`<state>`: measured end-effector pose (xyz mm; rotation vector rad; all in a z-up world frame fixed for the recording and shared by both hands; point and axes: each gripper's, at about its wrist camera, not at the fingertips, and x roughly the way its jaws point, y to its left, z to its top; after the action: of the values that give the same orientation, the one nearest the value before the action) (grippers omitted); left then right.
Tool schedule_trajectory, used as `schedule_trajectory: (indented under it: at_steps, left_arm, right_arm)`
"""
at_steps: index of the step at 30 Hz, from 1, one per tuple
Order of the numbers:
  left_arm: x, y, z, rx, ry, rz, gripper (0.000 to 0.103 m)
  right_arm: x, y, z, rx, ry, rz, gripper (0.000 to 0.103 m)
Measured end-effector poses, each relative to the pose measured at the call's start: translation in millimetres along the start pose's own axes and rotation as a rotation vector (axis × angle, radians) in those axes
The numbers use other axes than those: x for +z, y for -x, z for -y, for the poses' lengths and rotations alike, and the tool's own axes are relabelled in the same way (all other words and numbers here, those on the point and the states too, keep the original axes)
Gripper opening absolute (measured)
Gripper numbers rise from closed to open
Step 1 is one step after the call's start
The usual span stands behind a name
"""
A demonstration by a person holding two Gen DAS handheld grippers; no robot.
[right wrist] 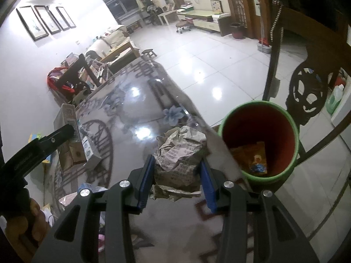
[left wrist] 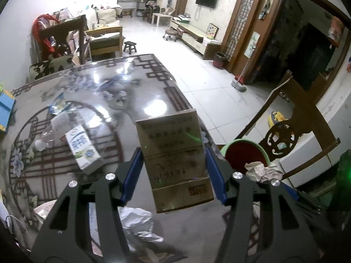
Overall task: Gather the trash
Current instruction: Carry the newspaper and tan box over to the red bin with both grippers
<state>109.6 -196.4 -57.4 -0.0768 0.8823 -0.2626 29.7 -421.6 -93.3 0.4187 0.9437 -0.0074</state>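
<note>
Two handheld grippers carrying trash above a patterned glass table (left wrist: 131, 81), with a green-rimmed bin (right wrist: 260, 141) standing off the table's right edge.

Left gripper (left wrist: 173, 175): jaws partly open and pressed against the two long sides of a gold-coloured flat box (left wrist: 175, 162). The box stands upright between the blue pads, its long axis running away from the camera, and is held clear of the table. In the left wrist view the bin (left wrist: 245, 153) lies just to the right of the box, a little farther on.

Right gripper (right wrist: 175, 179): jaws partly open and closed on a crumpled wad of printed paper (right wrist: 182, 153). The wad bulges above the pads and hangs a little below them. In the right wrist view the bin mouth opens just right of the wad and slightly beyond it, past the table edge; an orange packet (right wrist: 254, 157) already lies at the bottom.

Key relation: both loads sit left of the bin. The right gripper is the nearer, and its wad looks almost level with the rim. It probably needs only a short move rightward and forward before release. The left gripper would have to cross farther, and the box may need tipping to drop end-first.

Remaining trash on the table: a milk carton (left wrist: 83, 151), a clear plastic bottle (left wrist: 47, 138) and crumpled foil (left wrist: 138, 223), all left of the left gripper or near it.
</note>
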Motion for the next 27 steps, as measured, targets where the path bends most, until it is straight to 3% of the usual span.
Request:
schedule_trajectory:
  at_steps: [20,27]
  left_arm:
    - [7,-35,73,-0.076,-0.098,-0.045,0.055]
    - [8,-49,90,-0.151,-0.126,-0.086,0.055]
  right_arm:
    - [26,21,82,-0.08,-0.115,0.053,0.04]
    - [39,26,123,-0.131,-0.173,0.068,0.04]
